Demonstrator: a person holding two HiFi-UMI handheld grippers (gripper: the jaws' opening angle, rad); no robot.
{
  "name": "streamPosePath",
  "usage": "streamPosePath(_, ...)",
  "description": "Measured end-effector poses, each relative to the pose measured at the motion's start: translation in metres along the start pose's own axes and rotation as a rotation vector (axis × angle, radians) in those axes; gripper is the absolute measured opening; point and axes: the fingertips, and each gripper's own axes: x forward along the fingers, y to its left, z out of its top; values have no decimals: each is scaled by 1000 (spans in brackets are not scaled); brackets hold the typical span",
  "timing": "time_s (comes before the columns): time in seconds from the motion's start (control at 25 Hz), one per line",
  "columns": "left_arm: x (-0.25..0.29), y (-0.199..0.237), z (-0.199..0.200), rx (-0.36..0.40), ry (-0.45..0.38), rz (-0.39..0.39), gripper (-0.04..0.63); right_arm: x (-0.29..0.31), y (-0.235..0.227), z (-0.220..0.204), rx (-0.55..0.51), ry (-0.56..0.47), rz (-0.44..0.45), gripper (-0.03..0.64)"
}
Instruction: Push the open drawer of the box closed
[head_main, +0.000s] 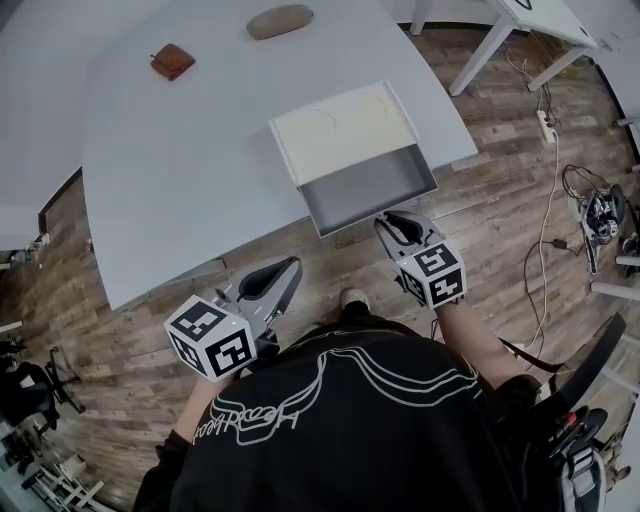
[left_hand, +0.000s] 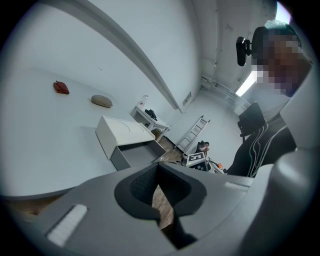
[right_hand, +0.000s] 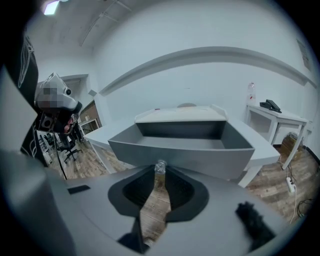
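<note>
Currently box (head_main: 340, 125) sits by the near edge of the desk (head_main: 180, 170), toward its right corner. Drawer (head_main: 370, 190) is pulled fully out, grey and empty, with its front overhanging the near edge above the floor (head_main: 500, 200).

Right gripper (head_main: 385, 220): tips just at the drawer front, about mid-width. From the right gripper view its jaws are drawn narrow, tips nearly together, and only a sliver of floor shows between the pads. A small clear knob (right_hand: 160, 166) shows right at the tips of the right gripper (right_hand: 160, 172), against the drawer (right_hand: 180, 150) front. Cannot tell whether it is pinched or only touched.

Left gripper (head_main: 295, 262): off the desk, below its near edge, over the floor and well apart from the drawer. In its own view the left gripper (left_hand: 158, 175) has its jaws narrow, tips together, nothing between them.

Far side of desk: brown pouch (head_main: 172, 62) near the far left, tan oval object (head_main: 280, 20) at the far edge, both well apart from the box.
</note>
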Motion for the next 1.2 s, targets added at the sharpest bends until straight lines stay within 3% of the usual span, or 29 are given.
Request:
streamPosePath(0.64,-18,16,4,-34,-37,73,6,52,-28,43,32,0,-35,74)
streamPosePath(1.2,-47,29,-5,-67,-58,97,6,72,-37,57,9,42,-78,74)
